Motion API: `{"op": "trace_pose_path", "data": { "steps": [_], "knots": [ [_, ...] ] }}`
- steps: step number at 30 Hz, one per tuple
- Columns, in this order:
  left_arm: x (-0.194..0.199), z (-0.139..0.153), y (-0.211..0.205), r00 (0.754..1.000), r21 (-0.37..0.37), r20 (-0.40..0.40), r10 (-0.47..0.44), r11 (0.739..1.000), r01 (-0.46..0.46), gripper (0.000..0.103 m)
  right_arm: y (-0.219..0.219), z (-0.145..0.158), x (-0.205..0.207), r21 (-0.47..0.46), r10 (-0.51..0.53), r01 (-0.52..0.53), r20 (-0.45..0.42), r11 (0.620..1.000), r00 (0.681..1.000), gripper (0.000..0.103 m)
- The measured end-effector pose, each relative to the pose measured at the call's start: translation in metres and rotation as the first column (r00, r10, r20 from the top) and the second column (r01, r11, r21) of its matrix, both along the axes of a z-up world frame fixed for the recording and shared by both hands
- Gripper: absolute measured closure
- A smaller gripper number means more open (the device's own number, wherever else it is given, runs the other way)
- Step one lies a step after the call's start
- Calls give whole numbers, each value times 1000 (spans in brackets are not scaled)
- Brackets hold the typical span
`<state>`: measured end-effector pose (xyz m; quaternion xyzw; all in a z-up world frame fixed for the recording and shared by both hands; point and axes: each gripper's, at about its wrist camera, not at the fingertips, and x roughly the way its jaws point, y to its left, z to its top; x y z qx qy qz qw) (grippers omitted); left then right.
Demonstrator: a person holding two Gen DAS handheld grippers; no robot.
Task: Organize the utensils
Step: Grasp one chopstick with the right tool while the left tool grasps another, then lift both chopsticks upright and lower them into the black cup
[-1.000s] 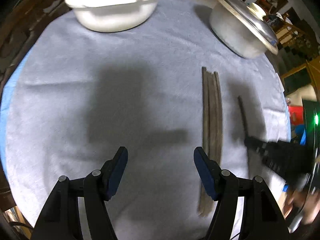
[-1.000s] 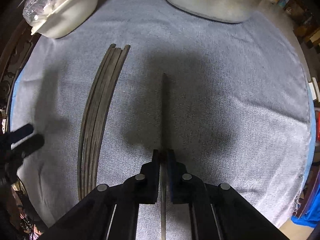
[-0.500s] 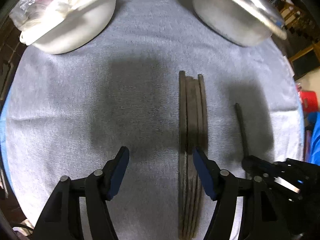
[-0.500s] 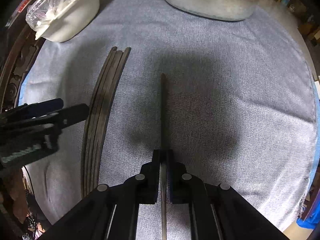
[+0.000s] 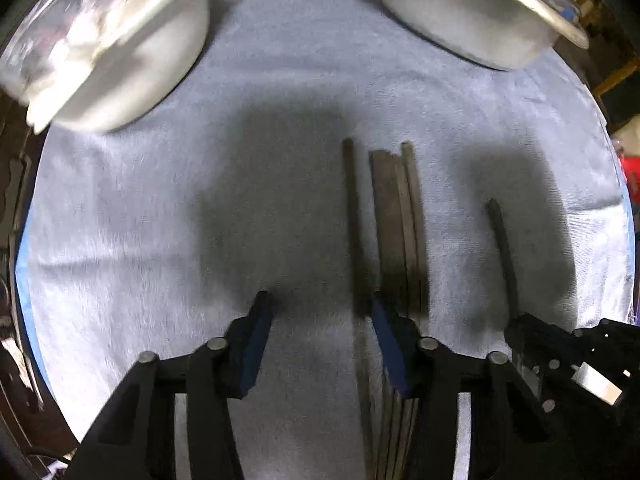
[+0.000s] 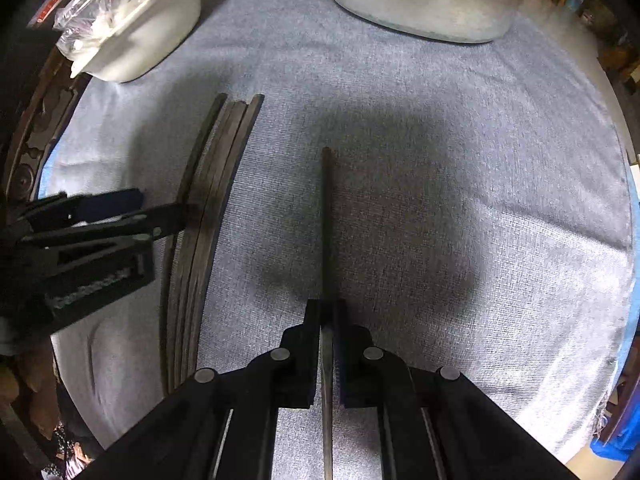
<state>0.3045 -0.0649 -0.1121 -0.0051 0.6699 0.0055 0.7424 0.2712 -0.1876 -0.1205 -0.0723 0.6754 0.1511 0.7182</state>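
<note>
Several dark chopsticks [image 5: 398, 232] lie side by side on a grey-blue cloth [image 5: 160, 220]; they also show in the right wrist view [image 6: 208, 216]. One chopstick [image 5: 354, 220] stands slightly apart on the bundle's left. My left gripper [image 5: 320, 320] is open, its right finger at the bundle's left edge with that chopstick between the jaws. My right gripper [image 6: 330, 312] is shut on a single chopstick [image 6: 327, 220] that points forward over the cloth; it shows in the left wrist view [image 5: 502, 248] too.
A white bowl [image 5: 120, 48] with a plastic bag in it stands at the far left. A metal basin [image 5: 472, 12] stands at the far right. The cloth's edge and dark furniture lie beyond on both sides.
My left gripper has moved right and forward onto the chopstick bundle, and one chopstick now sits apart on its left. The right gripper keeps holding its chopstick in place.
</note>
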Motion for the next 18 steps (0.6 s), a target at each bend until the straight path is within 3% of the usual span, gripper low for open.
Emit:
{"op": "trace_pose_path", "data": {
  "steps": [5,12,18],
  "knots": [
    [13,1,-6,998,-8,-58,-33,999,32,91,6,-1,11,-13,1,-1,-43,1000,999,94],
    [22,3,-2,989,-27,-124,-78,997,75,96,21,-3,35,-60,28,-37,-142,998,989,95],
    [15,6,8,993,-71,-103,-56,996,48,97,10,1,39,1,-48,48,-109,999,993,96]
  ]
}}
